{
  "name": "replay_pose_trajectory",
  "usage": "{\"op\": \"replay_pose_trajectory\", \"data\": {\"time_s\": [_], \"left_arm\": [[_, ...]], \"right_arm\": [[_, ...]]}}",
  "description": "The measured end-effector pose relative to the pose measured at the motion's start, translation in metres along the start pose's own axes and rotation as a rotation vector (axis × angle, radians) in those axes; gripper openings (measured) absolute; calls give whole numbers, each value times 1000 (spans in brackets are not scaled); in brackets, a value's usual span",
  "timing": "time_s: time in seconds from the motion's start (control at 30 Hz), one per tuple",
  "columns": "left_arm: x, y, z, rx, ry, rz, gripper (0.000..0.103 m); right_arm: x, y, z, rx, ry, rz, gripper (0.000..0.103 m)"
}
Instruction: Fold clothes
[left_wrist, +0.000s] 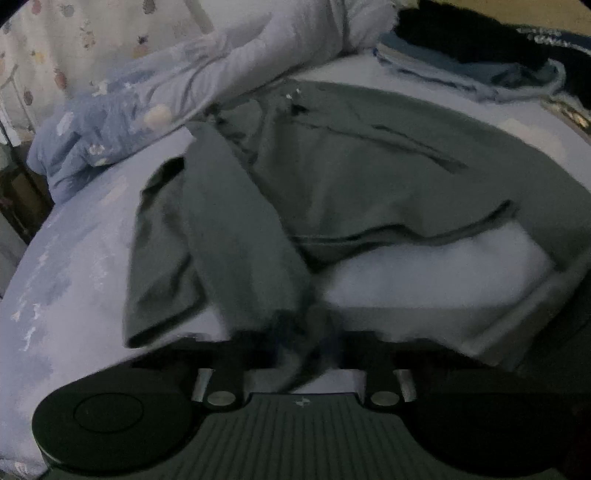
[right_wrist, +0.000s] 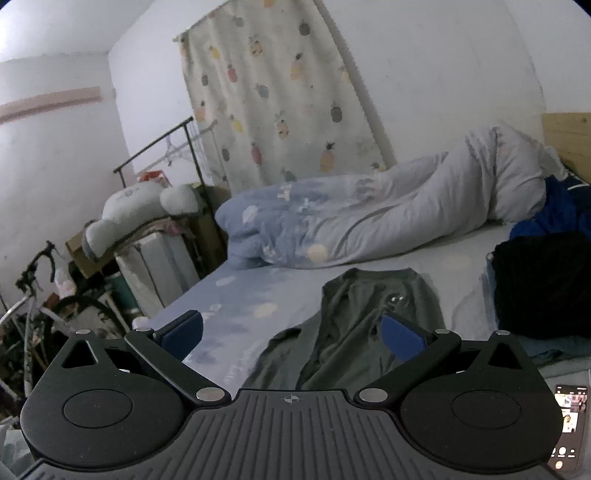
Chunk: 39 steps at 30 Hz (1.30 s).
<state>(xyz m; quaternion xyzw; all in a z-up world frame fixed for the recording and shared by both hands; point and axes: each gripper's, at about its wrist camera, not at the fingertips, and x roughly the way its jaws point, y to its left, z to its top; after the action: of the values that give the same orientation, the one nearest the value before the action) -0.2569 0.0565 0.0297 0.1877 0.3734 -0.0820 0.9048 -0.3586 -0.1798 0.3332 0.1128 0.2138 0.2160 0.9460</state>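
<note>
The bed (right_wrist: 236, 306) wears a pale blue sheet with cloud-like patches. A grey-green shirt (right_wrist: 369, 332) lies spread on it near the middle, one sleeve folded across. At 12 o'clock from the shirt a bunched duvet (right_wrist: 369, 214) runs along the far side. At 3 o'clock sits a stack of dark and blue clothes (right_wrist: 539, 280), just beside the shirt. A lit phone (right_wrist: 569, 424) lies at 5 o'clock

Left wrist view: low, close over the green shirt (left_wrist: 369, 177), facing across the bed toward the duvet (left_wrist: 207, 74) at upper left. Right wrist view: higher, farther back, facing the curtain (right_wrist: 273, 92). Shared: shirt, duvet, curtain, bedsheet (right_wrist: 236, 314).
</note>
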Motion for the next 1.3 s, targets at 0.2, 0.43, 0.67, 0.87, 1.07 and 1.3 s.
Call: {"op": "replay_pose_trajectory", "data": {"time_s": [0.2, 0.43, 0.67, 0.87, 1.07, 1.3], "left_arm": [[-46, 67, -4, -241, -96, -24, 11], [-79, 167, -4, -516, -196, -21, 10], [-78, 262, 9, -685, -251, -2, 10], [-55, 327, 17, -743, -266, 17, 10], [-38, 375, 28, -795, -289, -8, 10], [-17, 418, 30, -877, -303, -40, 10]], "right_arm": [[17, 2, -10, -5, 39, -3, 103], [50, 16, -33, -35, 118, 15, 103], [122, 54, -78, -159, 252, 37, 103], [207, 116, -137, -386, 329, 140, 101], [289, 159, -194, -661, 411, 162, 76], [346, 171, -224, -814, 520, 177, 62]]}}
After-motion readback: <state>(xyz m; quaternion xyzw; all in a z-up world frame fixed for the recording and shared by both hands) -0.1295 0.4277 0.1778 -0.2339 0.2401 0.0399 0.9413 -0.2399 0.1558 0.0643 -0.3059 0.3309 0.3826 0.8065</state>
